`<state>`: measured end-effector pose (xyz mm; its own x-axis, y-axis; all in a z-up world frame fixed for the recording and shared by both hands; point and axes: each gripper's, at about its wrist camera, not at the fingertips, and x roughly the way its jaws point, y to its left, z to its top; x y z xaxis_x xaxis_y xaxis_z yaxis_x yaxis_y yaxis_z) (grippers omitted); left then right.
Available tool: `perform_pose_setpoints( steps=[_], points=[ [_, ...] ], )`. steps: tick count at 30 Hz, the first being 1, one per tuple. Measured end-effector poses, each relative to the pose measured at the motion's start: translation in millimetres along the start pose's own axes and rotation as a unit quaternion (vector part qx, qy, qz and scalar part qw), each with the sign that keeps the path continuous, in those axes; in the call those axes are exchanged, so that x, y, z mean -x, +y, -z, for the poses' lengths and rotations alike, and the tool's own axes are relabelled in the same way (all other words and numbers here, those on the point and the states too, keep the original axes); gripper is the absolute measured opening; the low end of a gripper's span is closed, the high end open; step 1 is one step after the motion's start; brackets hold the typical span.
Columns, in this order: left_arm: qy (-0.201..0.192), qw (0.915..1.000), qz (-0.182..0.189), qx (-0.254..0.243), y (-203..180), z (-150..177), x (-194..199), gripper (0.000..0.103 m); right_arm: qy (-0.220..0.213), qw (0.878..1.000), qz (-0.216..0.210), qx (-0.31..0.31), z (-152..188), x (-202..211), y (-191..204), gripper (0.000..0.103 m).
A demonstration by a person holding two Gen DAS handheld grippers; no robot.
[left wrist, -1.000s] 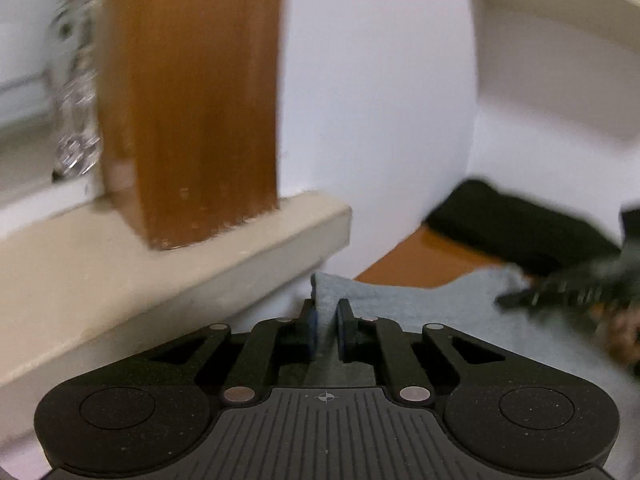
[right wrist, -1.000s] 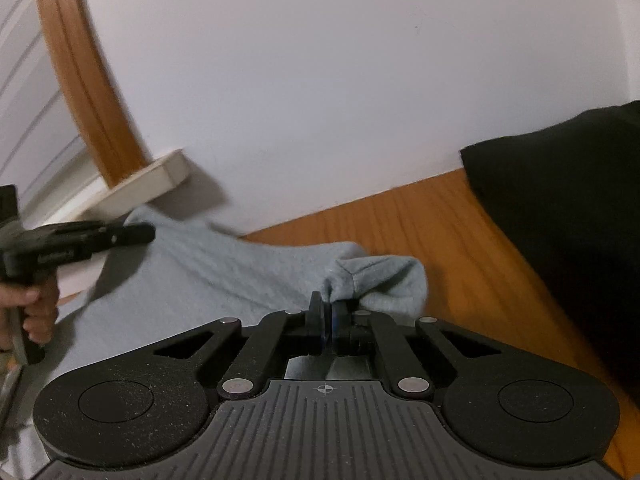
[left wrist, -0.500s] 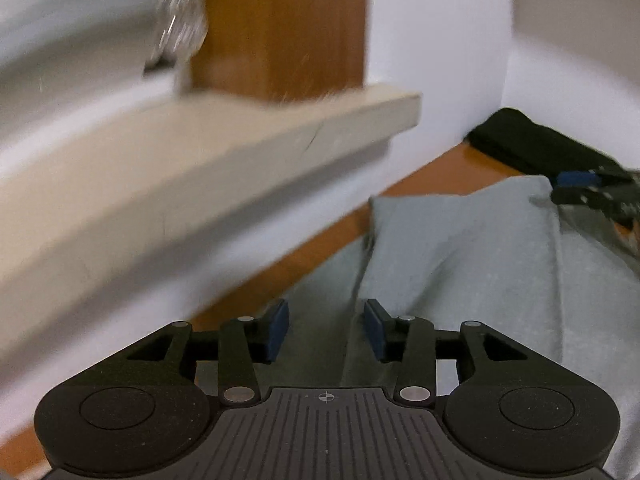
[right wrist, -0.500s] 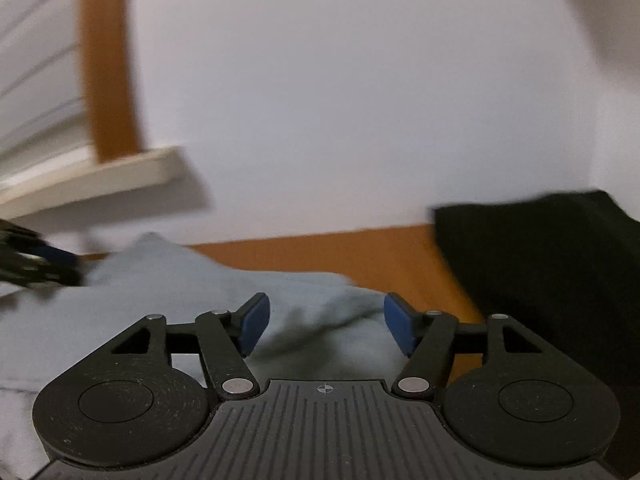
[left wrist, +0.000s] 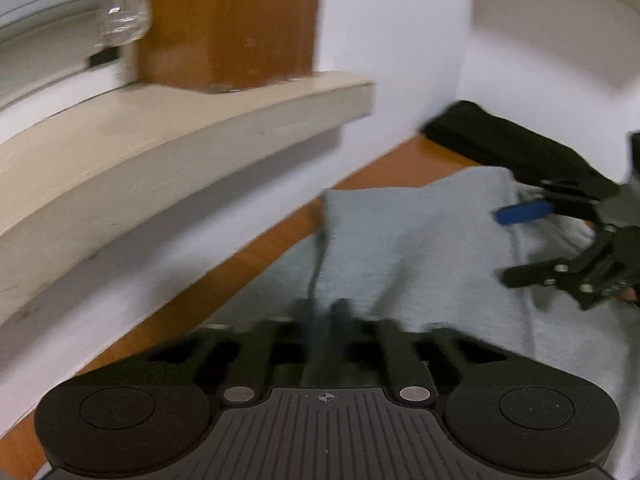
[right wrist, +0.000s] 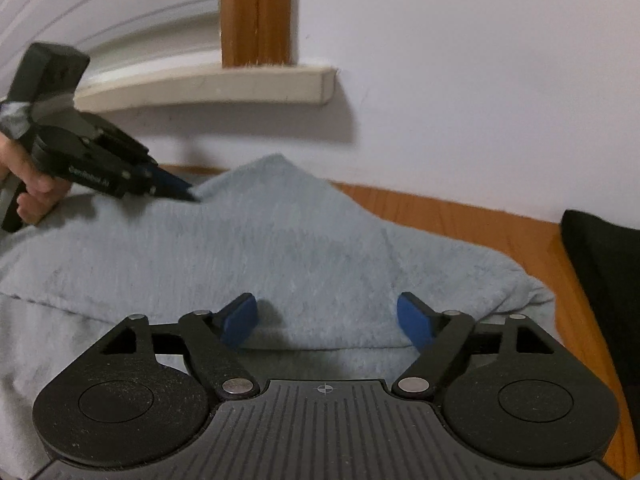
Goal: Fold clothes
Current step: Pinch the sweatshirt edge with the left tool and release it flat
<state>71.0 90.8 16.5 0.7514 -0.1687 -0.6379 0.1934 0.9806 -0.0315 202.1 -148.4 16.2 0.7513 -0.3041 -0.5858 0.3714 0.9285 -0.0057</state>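
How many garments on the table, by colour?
Grey: 1, the grey garment, spread across the wooden table.
Black: 1, the black garment, at the table's right end.
Total: 2.

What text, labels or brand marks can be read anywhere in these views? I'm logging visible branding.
Left gripper: one line of pale lettering runs along its black side, too blurred to read.
No other words, numbers or signs show, neither on the grey garment nor on the right gripper.
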Motion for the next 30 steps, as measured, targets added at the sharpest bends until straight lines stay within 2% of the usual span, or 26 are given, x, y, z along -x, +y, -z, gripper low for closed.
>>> perform_pose_setpoints(
  steps=[5,8,9,10,12,19,23,26,30],
  points=[
    [-0.064,0.9952,-0.074,-0.012,-3.3,-4.3,15.2,0.001,0.002,1.0,-0.011,-0.013,2.1,0.2,-3.6,0.078],
    [-0.048,0.9945,-0.086,-0.035,-9.9,1.2,12.9,0.008,0.003,1.0,-0.011,-0.013,2.5,0.7,-3.5,0.078],
    [-0.044,0.9948,-0.086,-0.032,-8.6,3.8,16.2,0.017,0.003,1.0,-0.011,-0.013,2.5,0.7,-3.5,0.078],
    [-0.04,0.9951,-0.086,-0.026,-6.7,6.7,20.5,0.03,0.003,1.0,-0.011,-0.013,2.5,0.7,-3.6,0.078],
    [-0.041,0.9945,-0.095,-0.015,-5.2,13.7,33.6,0.045,0.003,1.0,-0.011,-0.013,2.5,0.7,-3.6,0.078],
    [-0.013,0.992,-0.123,-0.022,4.0,60.1,103.8,0.049,0.002,1.0,-0.01,-0.009,2.5,-0.3,-3.1,0.078],
    [0.037,0.9919,-0.121,0.013,26.6,93.2,144.4,0.049,0.001,1.0,-0.011,-0.01,3.0,-0.3,-2.8,0.078],
    [0.076,0.9884,-0.132,0.002,31.1,113.5,153.9,0.053,0.001,1.0,-0.012,-0.009,3.0,-0.7,-2.8,0.078],
    [0.074,0.9875,-0.139,0.007,33.2,129.8,177.1,0.054,0.001,1.0,-0.012,-0.009,2.9,-0.9,-2.3,0.079]
  ],
)
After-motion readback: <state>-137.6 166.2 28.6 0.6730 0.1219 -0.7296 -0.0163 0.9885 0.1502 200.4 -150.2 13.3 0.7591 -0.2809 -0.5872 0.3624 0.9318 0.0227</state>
